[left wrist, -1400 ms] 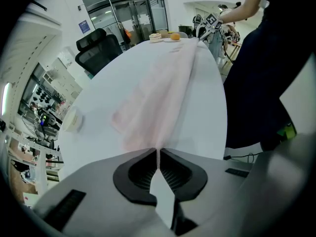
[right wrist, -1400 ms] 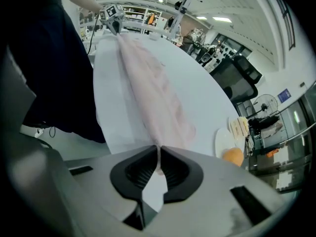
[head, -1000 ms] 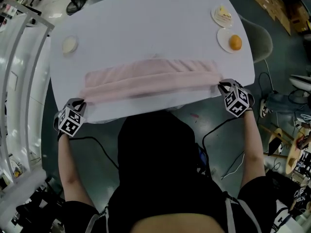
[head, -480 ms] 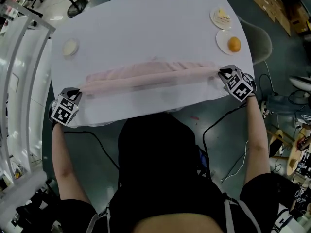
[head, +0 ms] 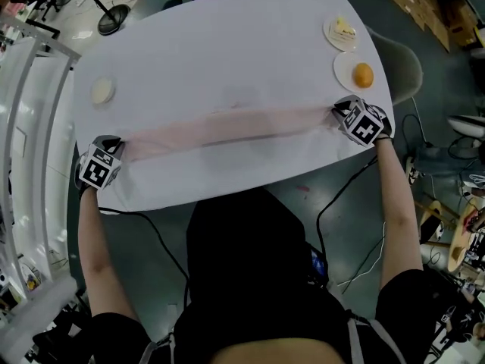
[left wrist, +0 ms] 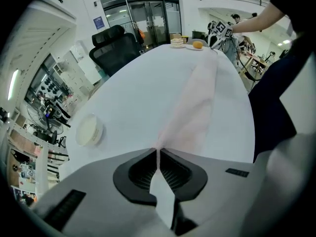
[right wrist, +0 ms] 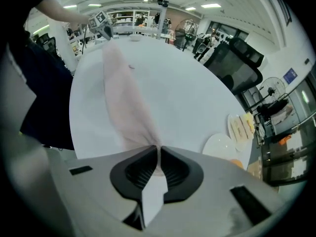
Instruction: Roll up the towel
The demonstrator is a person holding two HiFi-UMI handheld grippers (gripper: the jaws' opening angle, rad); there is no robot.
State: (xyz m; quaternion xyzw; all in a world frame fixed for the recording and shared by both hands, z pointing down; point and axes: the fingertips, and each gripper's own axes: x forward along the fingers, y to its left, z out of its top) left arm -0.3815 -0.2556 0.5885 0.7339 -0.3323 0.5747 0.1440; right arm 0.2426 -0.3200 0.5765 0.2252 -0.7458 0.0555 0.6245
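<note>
While the person is leaning over the white table in the head view, both bare forearms are reaching wide apart. The left gripper and the right gripper are each pointing steeply down at one end of the pink towel. The towel is lying as a long, narrow band across the table between them. A small bowl is sitting beyond the left end. A cake plate and an orange on its own plate are sitting near the right gripper.

In the left gripper view, the jaws are pinching the towel's corner tight, and the cloth is running off toward the far gripper.

In the right gripper view, the jaws are clamping the other corner the same way. A black office chair is standing behind the table, in a bright, open workroom.
</note>
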